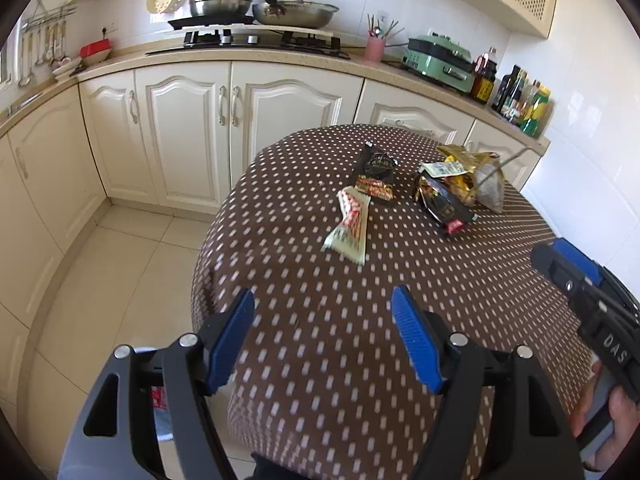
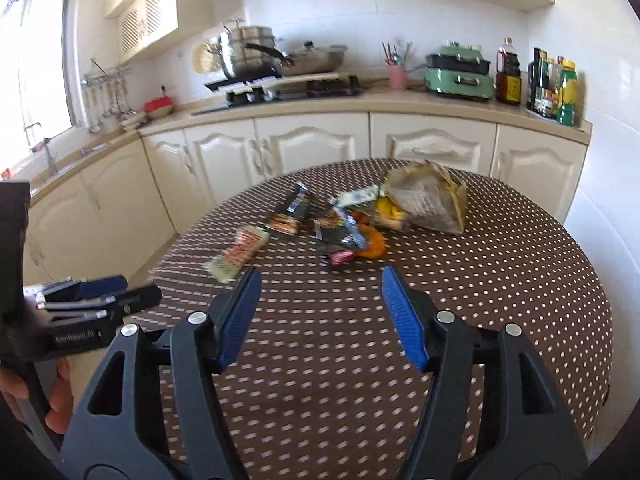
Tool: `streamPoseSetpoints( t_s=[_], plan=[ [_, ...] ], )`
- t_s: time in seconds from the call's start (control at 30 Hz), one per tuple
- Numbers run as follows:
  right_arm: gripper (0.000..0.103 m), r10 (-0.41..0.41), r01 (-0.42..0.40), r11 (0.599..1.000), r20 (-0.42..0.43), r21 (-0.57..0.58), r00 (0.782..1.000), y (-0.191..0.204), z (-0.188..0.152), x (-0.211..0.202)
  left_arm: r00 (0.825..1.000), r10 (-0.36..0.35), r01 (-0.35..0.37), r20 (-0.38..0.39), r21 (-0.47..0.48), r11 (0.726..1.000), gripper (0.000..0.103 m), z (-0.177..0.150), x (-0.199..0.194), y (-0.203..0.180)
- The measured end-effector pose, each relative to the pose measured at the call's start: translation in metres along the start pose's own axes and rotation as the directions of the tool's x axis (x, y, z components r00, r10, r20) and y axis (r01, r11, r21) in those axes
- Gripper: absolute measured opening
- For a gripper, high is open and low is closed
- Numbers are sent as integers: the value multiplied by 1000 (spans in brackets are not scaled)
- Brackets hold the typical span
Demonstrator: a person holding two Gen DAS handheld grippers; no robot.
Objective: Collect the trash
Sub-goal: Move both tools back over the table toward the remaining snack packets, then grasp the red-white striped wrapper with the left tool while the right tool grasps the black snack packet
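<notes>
The trash lies in a loose group on the far half of a round table (image 1: 320,360) covered with a brown cloth with small white dots. Nearest to the grippers is a long cream and red wrapper (image 1: 349,227), twisted in its middle and lying flat; its printing is too small to read. Just behind it, touching its far end, is a black wrapper (image 1: 375,174) with a red and yellow band, creased and partly raised. To the right, a little apart, there is a pile of crumpled packets (image 1: 442,192) in black, gold and orange, with a small pale label on top, and against it leans a gold and grey foil bag (image 1: 486,176), open and wrinkled. In the right wrist view the same pieces appear blurred: the cream and red wrapper (image 2: 239,254), the black wrapper (image 2: 294,212), the pile (image 2: 352,232) and the foil bag (image 2: 430,196). The left gripper (image 1: 323,312) hangs over the near part of the table with its blue pads wide apart and nothing between them. The right gripper (image 2: 321,292) is also spread open and empty, well short of the wrappers. On the right gripper's body the letters "DAS" can be read in the left wrist view; the white lettering on the left gripper's body in the right wrist view is too blurred to read.
</notes>
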State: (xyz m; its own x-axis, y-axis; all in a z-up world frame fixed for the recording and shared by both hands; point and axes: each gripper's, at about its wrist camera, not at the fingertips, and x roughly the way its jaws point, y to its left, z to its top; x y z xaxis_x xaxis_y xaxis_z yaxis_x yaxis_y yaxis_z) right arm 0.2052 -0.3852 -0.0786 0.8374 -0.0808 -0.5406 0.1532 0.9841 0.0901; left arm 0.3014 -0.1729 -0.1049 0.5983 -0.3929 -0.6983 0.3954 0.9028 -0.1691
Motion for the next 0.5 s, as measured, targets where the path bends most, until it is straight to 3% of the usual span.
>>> streamPoseSetpoints(
  t_s=[0.13,0.37,0.5],
  plan=[
    [63,7,-8,1000,-69,-2,998,-10,7,31,1000,26,-25,-18,23,999,70,19,29,-10],
    [63,-52,47,998,-170,-33,984,-19,25,87,996,68,-66,-65,35,997,67,42,78,-24],
    [63,-61,58,998,-179,-23,982,-23,33,103,992,100,-94,-79,78,992,28,45,94,-32]
  ],
)
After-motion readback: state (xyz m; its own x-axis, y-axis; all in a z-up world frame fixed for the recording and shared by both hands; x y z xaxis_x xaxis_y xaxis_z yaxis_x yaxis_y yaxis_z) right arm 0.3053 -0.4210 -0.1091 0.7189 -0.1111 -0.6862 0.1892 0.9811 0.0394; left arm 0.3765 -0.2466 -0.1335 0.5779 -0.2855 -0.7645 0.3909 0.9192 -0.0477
